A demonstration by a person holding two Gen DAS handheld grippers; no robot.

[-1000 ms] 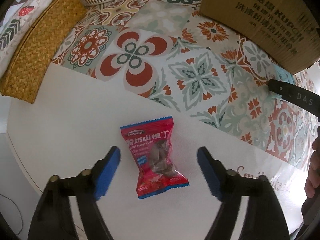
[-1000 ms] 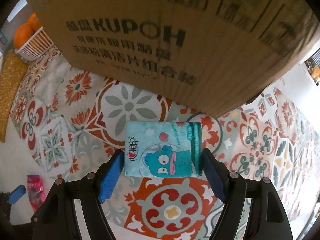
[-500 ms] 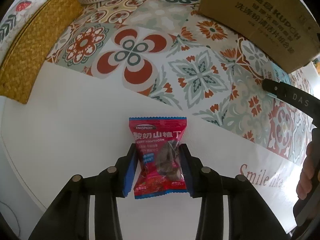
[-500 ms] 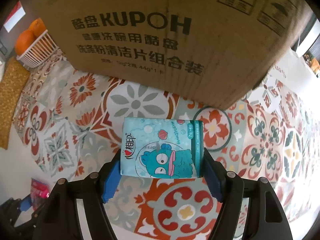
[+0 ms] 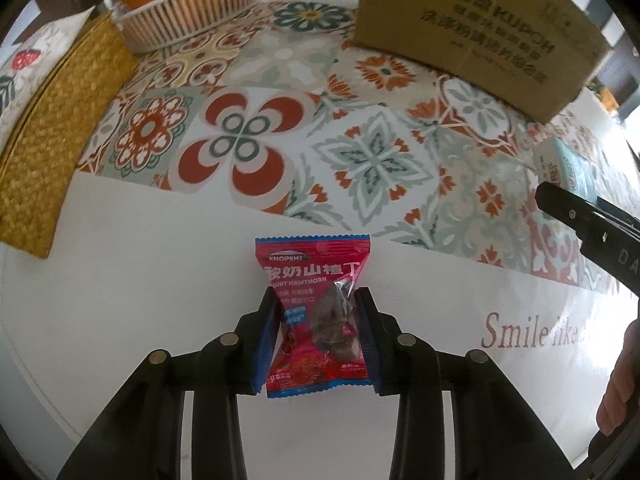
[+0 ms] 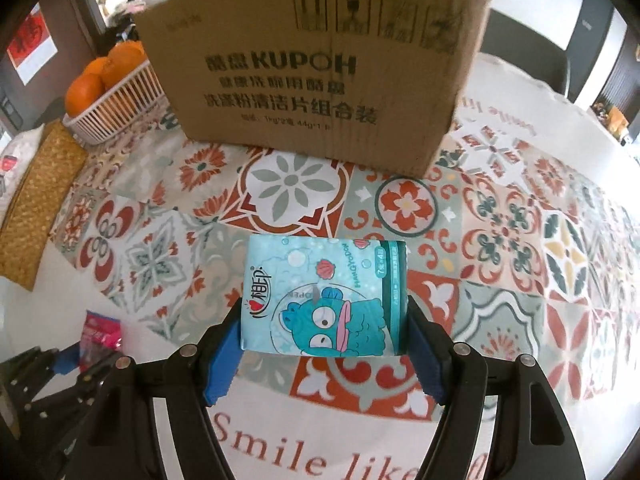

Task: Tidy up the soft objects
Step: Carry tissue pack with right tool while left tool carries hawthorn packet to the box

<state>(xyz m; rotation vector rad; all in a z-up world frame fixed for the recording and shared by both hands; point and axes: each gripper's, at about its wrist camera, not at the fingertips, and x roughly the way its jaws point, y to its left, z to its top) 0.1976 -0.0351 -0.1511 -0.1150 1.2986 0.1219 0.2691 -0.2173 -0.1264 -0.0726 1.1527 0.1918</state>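
Note:
My left gripper [image 5: 316,320] is shut on a red hawthorn snack packet [image 5: 316,312] and holds it over the white part of the tablecloth. My right gripper [image 6: 325,322] is shut on a light blue tissue pack [image 6: 325,296] with a cartoon monster on it, held above the patterned cloth in front of the cardboard box [image 6: 312,68]. The tissue pack also shows at the right edge of the left wrist view [image 5: 568,168], and the snack packet at the lower left of the right wrist view [image 6: 100,332].
The open-topped cardboard box [image 5: 476,28] stands at the back of the table. A white basket [image 6: 120,108] of oranges [image 6: 84,92] stands to its left, next to a woven yellow mat [image 5: 52,128]. The patterned tablecloth [image 5: 360,140] covers the table.
My left gripper shut on the snack packet and lifted it. My right gripper rose and drew back from the box with the tissue pack.

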